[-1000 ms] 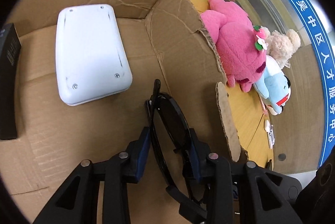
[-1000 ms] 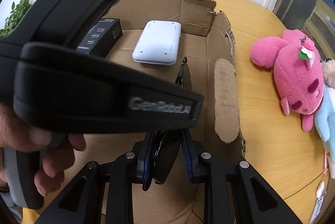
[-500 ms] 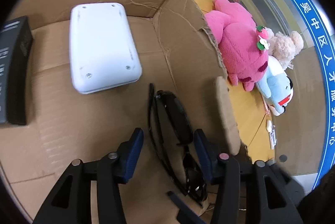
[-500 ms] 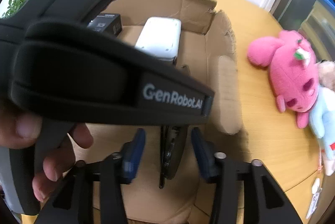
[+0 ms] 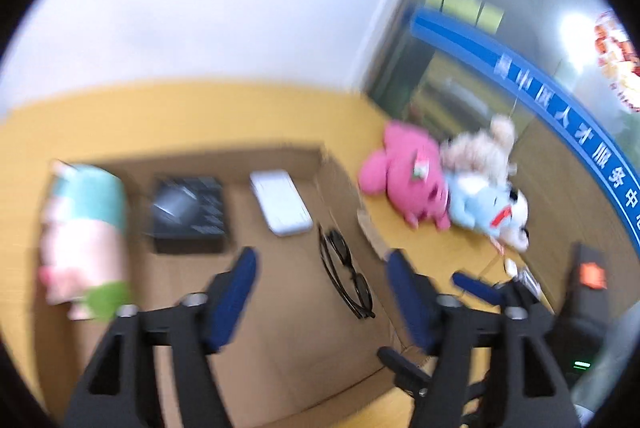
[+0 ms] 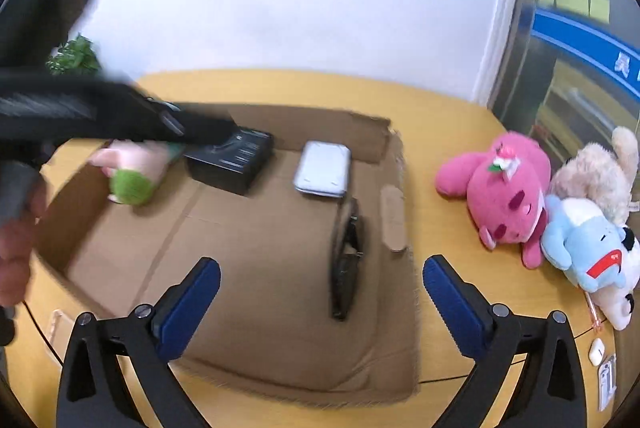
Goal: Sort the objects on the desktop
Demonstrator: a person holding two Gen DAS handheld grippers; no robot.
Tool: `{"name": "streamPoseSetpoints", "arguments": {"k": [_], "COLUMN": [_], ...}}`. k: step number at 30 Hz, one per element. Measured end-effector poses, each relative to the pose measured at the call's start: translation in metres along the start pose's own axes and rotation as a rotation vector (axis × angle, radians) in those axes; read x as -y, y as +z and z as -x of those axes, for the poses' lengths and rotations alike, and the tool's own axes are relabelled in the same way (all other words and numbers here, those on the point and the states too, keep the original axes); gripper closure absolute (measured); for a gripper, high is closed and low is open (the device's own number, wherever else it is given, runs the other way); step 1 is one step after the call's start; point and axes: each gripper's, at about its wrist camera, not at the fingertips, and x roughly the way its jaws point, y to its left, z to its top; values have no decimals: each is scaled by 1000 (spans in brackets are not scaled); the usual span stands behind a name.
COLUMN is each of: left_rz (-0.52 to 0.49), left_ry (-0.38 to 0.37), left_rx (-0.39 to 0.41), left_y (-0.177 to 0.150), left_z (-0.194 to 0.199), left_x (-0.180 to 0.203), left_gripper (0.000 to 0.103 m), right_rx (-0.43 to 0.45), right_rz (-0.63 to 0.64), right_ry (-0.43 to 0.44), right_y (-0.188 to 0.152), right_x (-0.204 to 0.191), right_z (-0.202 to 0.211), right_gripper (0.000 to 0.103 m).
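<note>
Both grippers, left gripper (image 5: 320, 292) and right gripper (image 6: 320, 302), have just been opening and stand wide, holding nothing; the black glasses (image 6: 346, 260) lie in the cardboard box (image 6: 248, 308) ahead, below the jaws

You are working over a round yellow wooden table (image 6: 452, 132). A shallow, open cardboard box (image 6: 256, 268) sits flat on it and covers most of the middle. Just right of the box, three plush toys lie bunched together on the bare wood: a pink one (image 6: 500, 196), a beige one (image 6: 596, 168) and a light blue one (image 6: 588, 248). Near the table's right edge lie a small white case (image 6: 596, 351) and another small item too blurred to identify.
</note>
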Motion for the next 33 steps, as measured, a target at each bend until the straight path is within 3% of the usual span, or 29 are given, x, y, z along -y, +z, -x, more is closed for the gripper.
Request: {"name": "streamPoseSetpoints", "arguments": {"k": [4, 6, 8, 12, 21, 33], "left_rz": [-64, -83, -84, -169, -65, -39], "left_ry": [138, 237, 384, 479, 448, 428], "left_rx": [210, 289, 367, 370, 340, 298], "left_y": [-34, -57, -80, -106, -129, -140], "left_z": [79, 102, 114, 115, 125, 122], "left_x": [7, 5, 2, 4, 0, -2], "left_gripper": [22, 22, 22, 22, 22, 22], "right_rx": [39, 34, 21, 20, 75, 76], "right_rz": [10, 6, -5, 9, -15, -25], "right_ry": [31, 51, 81, 77, 37, 7], "right_y": [-5, -15, -26, -37, -41, -53], "right_x": [-32, -48, -53, -59, -58, -54], "right_z": [2, 6, -2, -3, 29, 38], "right_gripper": [0, 0, 0, 0, 0, 0]}}
